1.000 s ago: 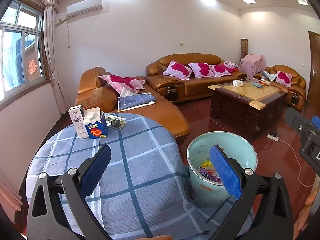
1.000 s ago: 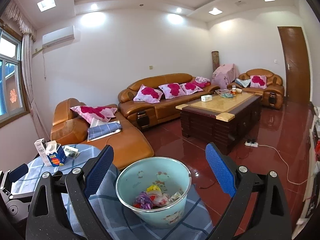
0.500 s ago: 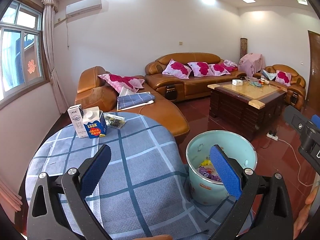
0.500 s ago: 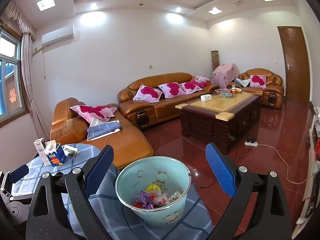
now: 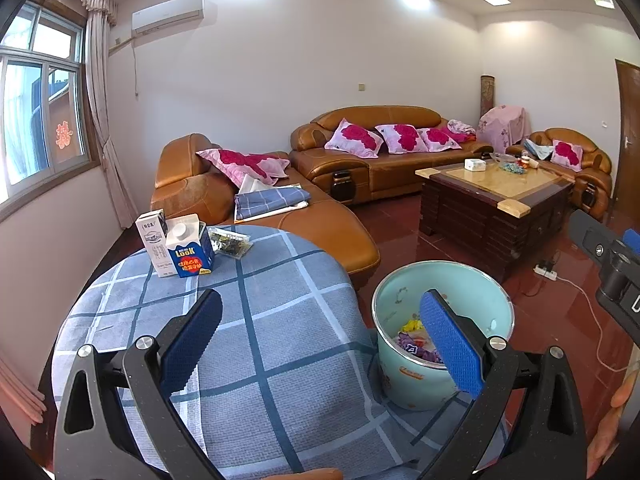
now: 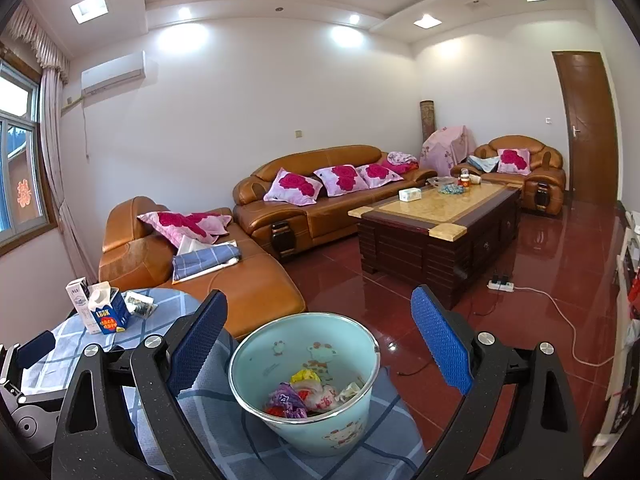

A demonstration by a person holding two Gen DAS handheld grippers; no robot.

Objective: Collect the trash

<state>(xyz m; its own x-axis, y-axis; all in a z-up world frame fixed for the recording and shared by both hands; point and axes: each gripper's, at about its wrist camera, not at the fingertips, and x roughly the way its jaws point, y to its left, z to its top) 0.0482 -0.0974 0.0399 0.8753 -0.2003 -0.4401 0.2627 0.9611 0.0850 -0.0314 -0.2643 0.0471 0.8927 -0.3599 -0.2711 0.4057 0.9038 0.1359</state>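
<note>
A pale green bucket (image 5: 444,368) (image 6: 348,428) stands at the right edge of the round table, with crumpled wrappers (image 6: 308,396) inside. At the table's far left stand a white carton (image 5: 154,240) (image 6: 78,300), a blue milk carton (image 5: 191,250) (image 6: 108,312) and a clear snack bag (image 5: 231,241) (image 6: 140,304). My left gripper (image 5: 320,336) hovers open over the table, nothing between its pads. My right gripper (image 6: 318,338) is open above the bucket, holding nothing.
The table wears a blue checked cloth (image 5: 256,320). Beyond it are brown leather sofas (image 5: 384,160) with pink cushions, a dark coffee table (image 5: 496,196), red tiled floor (image 6: 540,264) with a power strip and cable (image 6: 502,286), and a door (image 6: 588,128).
Both views have shifted only slightly; the left gripper's view sits a touch lower over the table. Both grippers stay open and empty.
</note>
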